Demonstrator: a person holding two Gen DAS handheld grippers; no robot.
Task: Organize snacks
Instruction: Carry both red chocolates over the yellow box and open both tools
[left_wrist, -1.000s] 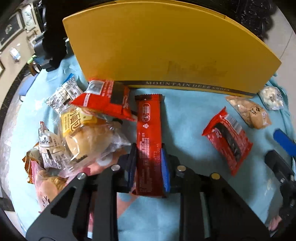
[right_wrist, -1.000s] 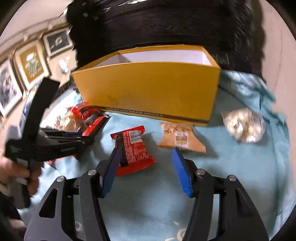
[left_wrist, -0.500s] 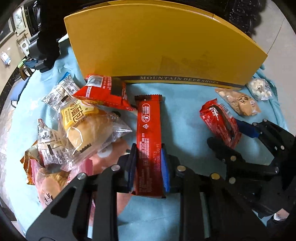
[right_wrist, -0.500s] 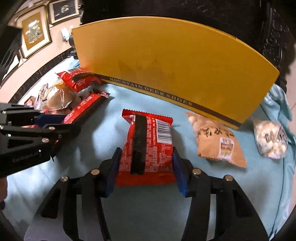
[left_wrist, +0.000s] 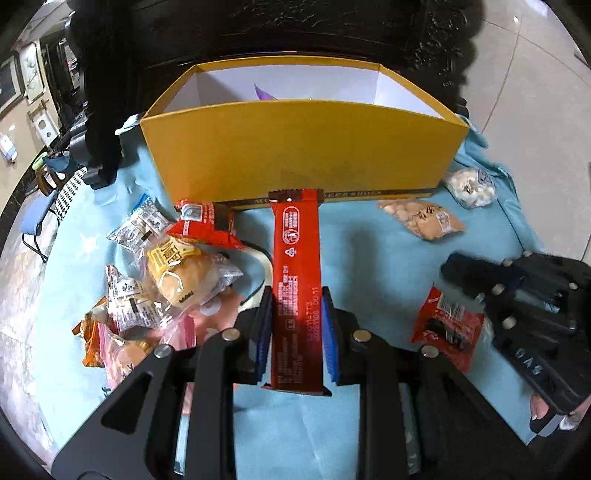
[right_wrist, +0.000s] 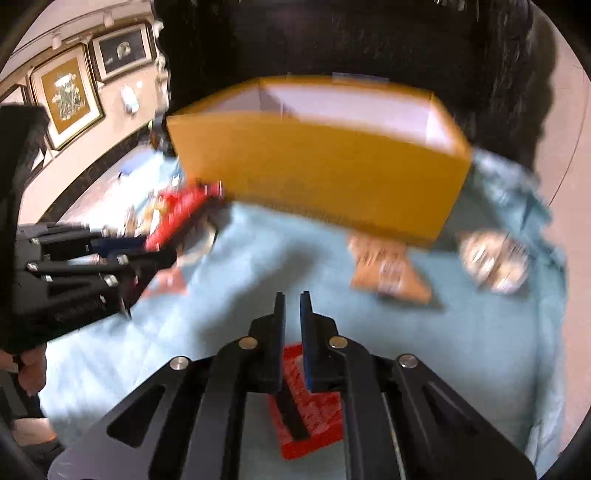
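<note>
On the left of the blue cloth (left_wrist: 369, 258) lies a loose heap of snacks, with a bun in clear wrap (left_wrist: 184, 269) on top and a red packet (left_wrist: 203, 225) leaning on it. If an arm sweeps low over that heap on its way to the box, the slippery wrappers could slide off towards the table edge.

Just right of the heap, the left gripper (left_wrist: 297, 295) is clamped on the lower half of a long red snack bar (left_wrist: 295, 236), which sticks out ahead of the jaws towards the yellow shoe box (left_wrist: 295, 155). The far end is unsupported. It could catch on the near wall of the box if it is carried in too low, and the bar might then twist out of the pads or snap inside its wrapper.

Further right, the right gripper (right_wrist: 291, 299) has just been closing and its jaws stand almost together. A small red snack packet (right_wrist: 310, 413) shows between and under their rear part, on or close to the cloth. Whether a fold of film is caught I cannot tell. A thin pinch like that could slip on the way up, and the packet would fall short of the box.

The peanut packet (left_wrist: 421, 221) and the bag of white sweets (left_wrist: 469, 184) wait by the right corner of the box
</note>
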